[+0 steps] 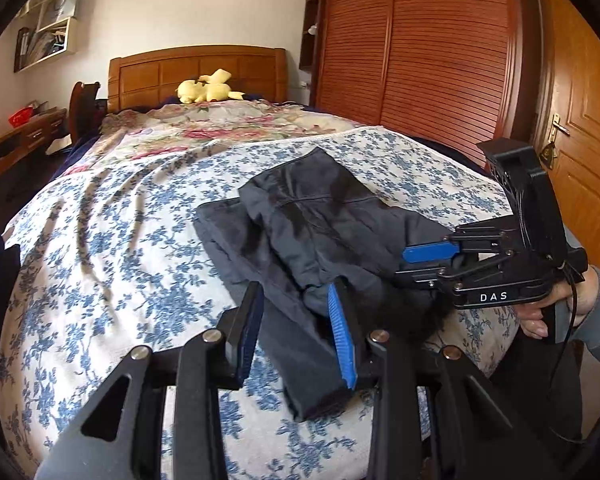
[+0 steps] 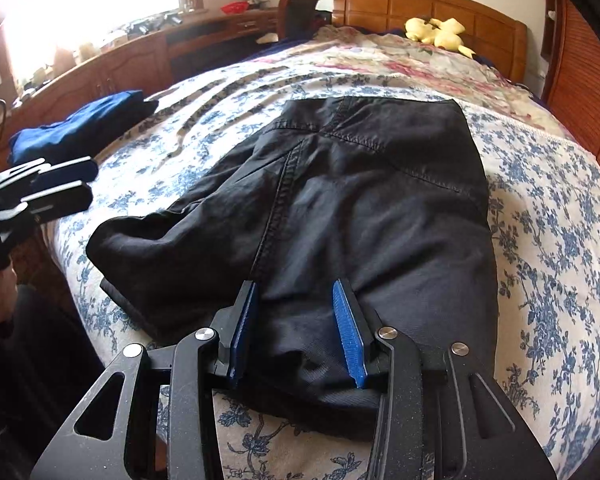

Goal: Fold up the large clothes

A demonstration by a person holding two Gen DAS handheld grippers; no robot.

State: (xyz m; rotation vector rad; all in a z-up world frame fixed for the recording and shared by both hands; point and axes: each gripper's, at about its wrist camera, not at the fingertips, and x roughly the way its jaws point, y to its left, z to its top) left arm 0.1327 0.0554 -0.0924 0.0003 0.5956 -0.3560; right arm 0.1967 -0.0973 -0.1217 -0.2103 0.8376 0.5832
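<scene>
The folded black cotton trousers [image 2: 340, 208] lie at the near edge of the blue-floral-sheeted bed [image 2: 560, 240]. Left gripper [image 1: 300, 332] and right gripper [image 2: 298, 328] jaws both spread, hovering over the hem. Bare sheet stretches left toward a folded blue garment [image 2: 80, 128]

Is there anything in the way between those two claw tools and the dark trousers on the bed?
Nothing visible. The right gripper and the left gripper both sit open right at the near edge of the black trousers, with only cloth between their fingers. The blue garment lies off to the side.
</scene>
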